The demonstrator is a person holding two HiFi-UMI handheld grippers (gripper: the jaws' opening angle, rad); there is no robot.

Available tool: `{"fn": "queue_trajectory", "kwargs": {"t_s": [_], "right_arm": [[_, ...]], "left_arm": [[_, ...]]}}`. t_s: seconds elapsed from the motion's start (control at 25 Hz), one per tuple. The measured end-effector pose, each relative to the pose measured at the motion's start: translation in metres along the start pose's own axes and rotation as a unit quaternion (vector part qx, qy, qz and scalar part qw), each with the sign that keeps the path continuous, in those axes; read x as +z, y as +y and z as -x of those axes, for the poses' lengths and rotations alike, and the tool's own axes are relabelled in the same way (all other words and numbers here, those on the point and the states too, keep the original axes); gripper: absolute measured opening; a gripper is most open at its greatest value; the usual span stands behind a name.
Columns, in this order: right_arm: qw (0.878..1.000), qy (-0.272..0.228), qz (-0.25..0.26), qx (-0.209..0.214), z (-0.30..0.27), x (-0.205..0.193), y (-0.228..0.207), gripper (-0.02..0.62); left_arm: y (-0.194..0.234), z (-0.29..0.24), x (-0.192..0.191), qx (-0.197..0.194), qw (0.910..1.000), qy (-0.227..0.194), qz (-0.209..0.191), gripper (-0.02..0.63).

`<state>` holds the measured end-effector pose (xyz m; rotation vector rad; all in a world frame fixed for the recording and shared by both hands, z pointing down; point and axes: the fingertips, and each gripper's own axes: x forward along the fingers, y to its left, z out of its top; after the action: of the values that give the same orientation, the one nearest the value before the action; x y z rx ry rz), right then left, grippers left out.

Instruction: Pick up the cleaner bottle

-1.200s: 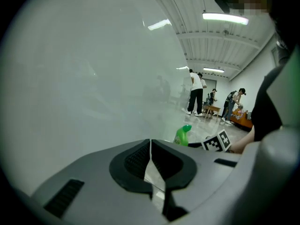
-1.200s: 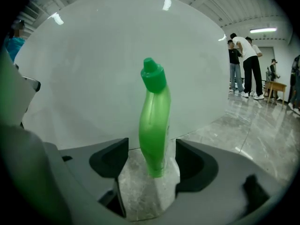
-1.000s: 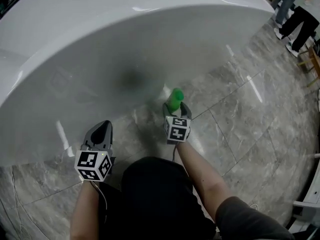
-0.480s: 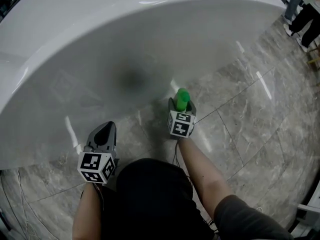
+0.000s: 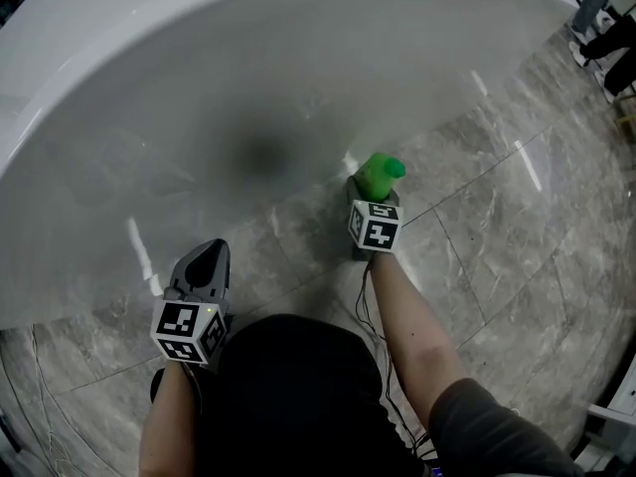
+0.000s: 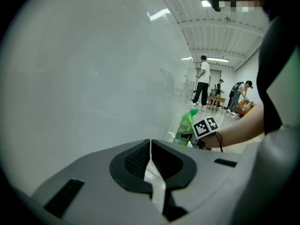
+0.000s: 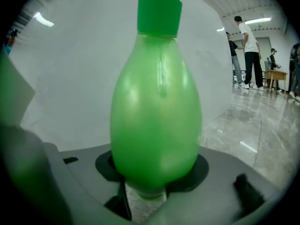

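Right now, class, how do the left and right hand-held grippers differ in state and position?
The left hand-held gripper has its jaws shut together on nothing. The right hand-held gripper has jaws that have just been closing, and they press on the green cleaner bottle. The left one sits close to the person's body, while the right one reaches further out, beside the white curved surface. Both are grey and angled downward.

Tub wall (image 5: 248,58) curves up just behind bottle (image 5: 378,175), closing off the far side. Floor (image 5: 517,256) right of bottle lies open. The left gripper (image 5: 209,251) sits well apart, close under the wall. People (image 7: 246,46) stand far off.
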<state>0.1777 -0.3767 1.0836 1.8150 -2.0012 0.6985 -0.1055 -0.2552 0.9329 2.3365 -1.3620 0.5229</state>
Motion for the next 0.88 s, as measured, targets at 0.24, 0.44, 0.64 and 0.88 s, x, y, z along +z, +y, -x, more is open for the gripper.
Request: {"fn": "queue_trajectory", "kwargs": {"t_s": [0.24,0.44,0.64,0.88], "right_arm": [[0.996,0.014,-0.081,0.016,0.002,-0.001,-0.010,0.207],[0.974,0.006,-0.222,0.037,0.007,0.004,-0.018,0.204],[0.932,-0.012,-0.355,0.068,0.011,-0.008,-0.013,0.201],[0.891,-0.042,-0.438,0.112,0.018,-0.016,0.005,0.198]], "left_arm": [[0.000,-0.002,-0.002,-0.002,0.9998,0.002,0.017,0.020],[0.011,-0.003,0.003,0.003,0.9997,-0.003,0.025,0.020],[0.019,-0.002,0.001,0.006,0.9993,-0.001,0.036,0.020],[0.021,0.000,-0.002,0.005,0.9993,0.003,0.036,0.020]]}}
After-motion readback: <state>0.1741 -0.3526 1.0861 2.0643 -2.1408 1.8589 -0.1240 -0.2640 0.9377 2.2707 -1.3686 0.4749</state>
